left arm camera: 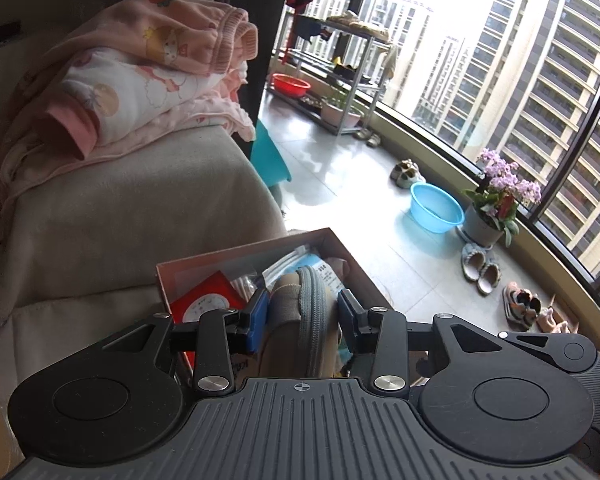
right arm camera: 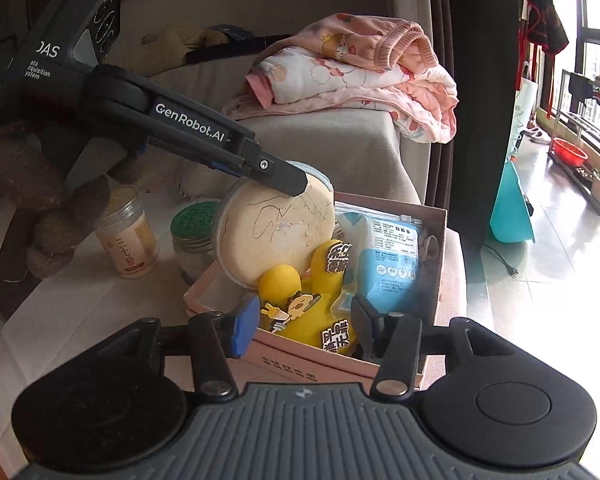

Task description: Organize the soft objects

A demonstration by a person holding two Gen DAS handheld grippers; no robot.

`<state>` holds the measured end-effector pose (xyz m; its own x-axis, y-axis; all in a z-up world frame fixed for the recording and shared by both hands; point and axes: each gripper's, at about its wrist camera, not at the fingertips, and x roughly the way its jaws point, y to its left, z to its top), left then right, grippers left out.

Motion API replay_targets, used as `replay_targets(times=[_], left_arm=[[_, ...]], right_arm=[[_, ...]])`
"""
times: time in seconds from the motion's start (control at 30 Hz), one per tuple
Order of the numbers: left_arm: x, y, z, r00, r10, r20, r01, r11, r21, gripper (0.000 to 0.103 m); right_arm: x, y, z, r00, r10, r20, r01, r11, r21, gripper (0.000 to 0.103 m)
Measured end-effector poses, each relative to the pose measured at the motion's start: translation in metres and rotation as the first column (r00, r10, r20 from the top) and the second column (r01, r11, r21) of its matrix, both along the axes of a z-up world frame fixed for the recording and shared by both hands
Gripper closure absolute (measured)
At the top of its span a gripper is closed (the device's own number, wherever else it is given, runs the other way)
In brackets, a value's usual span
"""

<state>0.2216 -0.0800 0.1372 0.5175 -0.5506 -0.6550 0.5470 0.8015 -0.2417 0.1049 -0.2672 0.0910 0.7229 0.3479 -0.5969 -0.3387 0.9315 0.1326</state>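
Observation:
My left gripper is shut on a round beige cushion with a grey-blue rim, held edge-on over the pink cardboard box. In the right wrist view the same cushion stands upright in the box, with the left gripper gripping its top edge. My right gripper is open at the box's near wall, its jaws on either side of a yellow soft toy, not touching it. A blue-white packet lies in the box on the right.
Folded pink clothes lie on the grey sofa arm behind the box. Two jars stand left of the box, beside brown plush toys. On the balcony floor are a blue basin, a flower pot and shoes.

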Motion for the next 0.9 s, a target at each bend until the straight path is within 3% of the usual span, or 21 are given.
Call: replay_targets(times=[0.13, 0.23, 0.33, 0.4, 0.47, 0.53, 0.6, 0.73, 0.9], left_arm=[[-0.008, 0.008, 0.025, 0.999, -0.008, 0.033, 0.01, 0.998, -0.057, 0.061], [-0.005, 0.008, 0.039, 1.0, -0.009, 0.012, 0.011, 0.988, -0.154, 0.061], [0.006, 0.002, 0.036, 0.997, -0.026, -0.067, 0.005, 0.958, -0.285, 0.061], [0.015, -0.009, 0.015, 0.986, -0.049, -0.157, -0.008, 0.94, -0.342, 0.061], [0.025, -0.022, -0.014, 0.97, -0.052, -0.236, -0.024, 0.952, -0.306, 0.06], [0.031, -0.033, -0.039, 0.968, -0.016, -0.249, -0.037, 0.978, -0.205, 0.061], [0.034, -0.036, -0.052, 0.975, -0.016, -0.224, -0.025, 0.984, -0.177, 0.046], [0.028, -0.037, -0.04, 0.994, -0.03, -0.107, 0.013, 0.987, -0.16, 0.05], [0.0, 0.001, -0.001, 0.998, 0.016, 0.064, -0.003, 0.98, -0.201, 0.05]], right_arm=[[-0.003, -0.01, -0.003, 1.0, -0.023, -0.003, 0.023, 0.999, 0.026, 0.052], [-0.008, -0.013, -0.006, 1.0, -0.027, -0.009, 0.027, 0.999, 0.023, 0.053], [-0.012, -0.017, -0.009, 0.999, -0.036, -0.015, 0.036, 0.999, 0.012, 0.053], [-0.015, -0.021, -0.01, 0.999, -0.05, -0.011, 0.05, 0.999, -0.001, 0.053], [-0.017, -0.023, -0.011, 0.998, -0.063, -0.006, 0.063, 0.998, -0.011, 0.053], [-0.019, -0.025, -0.011, 0.998, -0.069, -0.001, 0.069, 0.997, -0.017, 0.052], [-0.021, -0.024, -0.01, 0.997, -0.073, 0.013, 0.073, 0.997, -0.026, 0.052], [-0.008, -0.02, -0.011, 0.996, -0.084, 0.031, 0.085, 0.996, -0.012, 0.052], [0.022, -0.011, -0.022, 0.995, -0.1, -0.015, 0.101, 0.993, 0.055, 0.054]])
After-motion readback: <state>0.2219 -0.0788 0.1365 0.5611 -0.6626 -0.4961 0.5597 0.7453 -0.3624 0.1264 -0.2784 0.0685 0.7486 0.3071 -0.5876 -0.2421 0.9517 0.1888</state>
